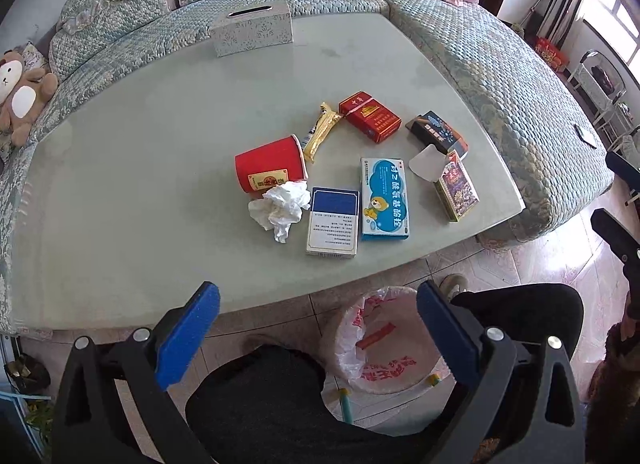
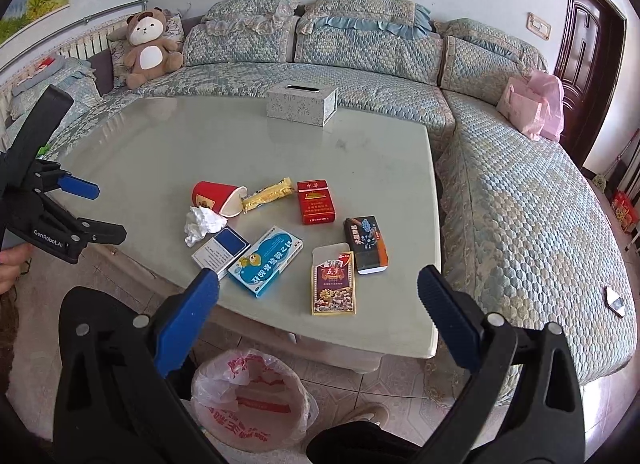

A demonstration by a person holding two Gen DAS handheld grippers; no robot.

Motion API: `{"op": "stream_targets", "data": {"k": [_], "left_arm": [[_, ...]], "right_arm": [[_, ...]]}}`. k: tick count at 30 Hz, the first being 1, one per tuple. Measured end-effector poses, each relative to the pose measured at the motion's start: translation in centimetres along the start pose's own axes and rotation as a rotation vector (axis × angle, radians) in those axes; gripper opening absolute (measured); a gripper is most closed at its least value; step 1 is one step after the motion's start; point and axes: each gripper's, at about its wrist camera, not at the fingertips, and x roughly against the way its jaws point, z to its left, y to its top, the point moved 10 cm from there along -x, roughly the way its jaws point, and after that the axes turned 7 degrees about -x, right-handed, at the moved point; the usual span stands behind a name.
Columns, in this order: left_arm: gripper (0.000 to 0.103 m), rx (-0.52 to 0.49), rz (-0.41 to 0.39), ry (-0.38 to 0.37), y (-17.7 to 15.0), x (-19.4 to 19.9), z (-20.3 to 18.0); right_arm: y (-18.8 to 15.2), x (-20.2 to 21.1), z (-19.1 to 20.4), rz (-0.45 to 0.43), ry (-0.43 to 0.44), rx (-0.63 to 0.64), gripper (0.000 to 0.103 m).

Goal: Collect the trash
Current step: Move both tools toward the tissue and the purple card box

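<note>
Trash lies on the pale table (image 1: 140, 168): a tipped red paper cup (image 1: 270, 166), a crumpled tissue (image 1: 282, 206), a yellow wrapper (image 1: 320, 132), a red cigarette pack (image 1: 370, 116), a blue-and-white box (image 1: 333, 222), a blue medicine box (image 1: 385, 198), a dark box (image 1: 438, 132) and a card pack (image 1: 458, 186). A bin lined with a plastic bag (image 1: 386, 344) stands on the floor below the table's near edge. My left gripper (image 1: 318, 328) hangs open above the bin, holding nothing. My right gripper (image 2: 318, 314) is open over the table's front edge near the card pack (image 2: 333, 284).
A tissue box (image 1: 252, 28) stands at the table's far side. A curved quilted sofa (image 2: 520, 200) wraps around the table, with a teddy bear (image 2: 150, 48) and a pink bag (image 2: 532, 104) on it. The person's dark-clad legs (image 1: 272, 396) are beside the bin.
</note>
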Motion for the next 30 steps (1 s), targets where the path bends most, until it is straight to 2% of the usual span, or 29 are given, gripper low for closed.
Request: {"op": "stream_targets", "data": {"k": [9, 24, 30], "left_arm": [[0.097, 0.031, 0.076, -0.026, 2.3, -3.5, 1.2], [0.097, 0.027, 0.158, -0.015, 3.0, -9.2, 2.8], [0.097, 0.077, 0.204, -0.064, 2.8, -12.0, 3.5]], "right_arm": [[0.0, -4.9, -0.2, 0.099, -0.005, 0.056, 0.097], [-1.5, -10.7, -0.8, 0.200, -0.009, 0.073, 0.097], [-2.8, -13.3, -0.9, 0.254, -0.002, 0.072, 0.097]]}}
